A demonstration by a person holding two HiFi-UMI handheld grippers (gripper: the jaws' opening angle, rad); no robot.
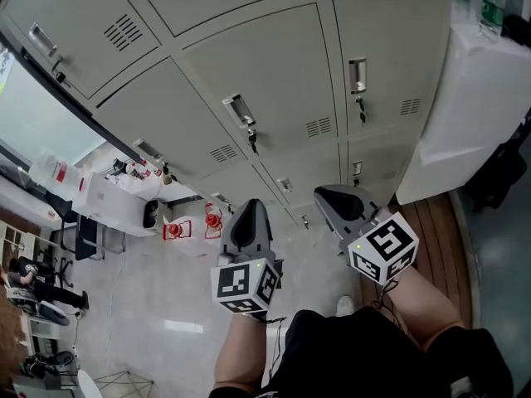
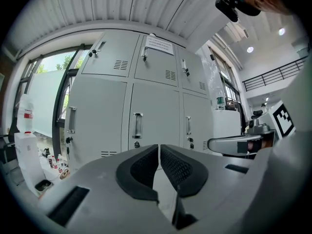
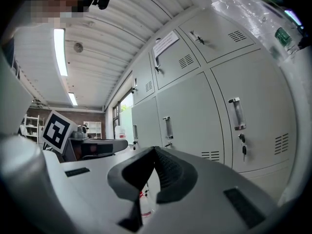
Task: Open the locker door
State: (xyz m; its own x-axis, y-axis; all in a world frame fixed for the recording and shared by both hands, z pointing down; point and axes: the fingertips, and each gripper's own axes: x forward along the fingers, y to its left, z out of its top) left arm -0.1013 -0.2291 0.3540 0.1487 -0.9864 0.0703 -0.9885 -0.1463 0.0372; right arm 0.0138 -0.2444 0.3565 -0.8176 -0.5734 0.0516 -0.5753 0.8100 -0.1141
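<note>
A bank of grey locker doors (image 1: 274,73) fills the head view, each with a chrome handle (image 1: 240,110) and a key lock below it. All doors I can see are closed. My left gripper (image 1: 250,206) is shut and empty, held in the air short of the lockers. My right gripper (image 1: 333,192) beside it is also shut with nothing in it. In the left gripper view the shut gripper (image 2: 159,148) points at a middle door's handle (image 2: 138,126). In the right gripper view the gripper (image 3: 155,151) faces the lockers at a slant, with a handle (image 3: 236,113) to its right.
A white cabinet (image 1: 473,114) stands right of the lockers with a green-labelled bottle (image 1: 493,2) on top. A white box (image 1: 112,197) and red-and-white items (image 1: 176,229) lie on the floor at the left. A window (image 2: 44,96) adjoins the lockers' left side.
</note>
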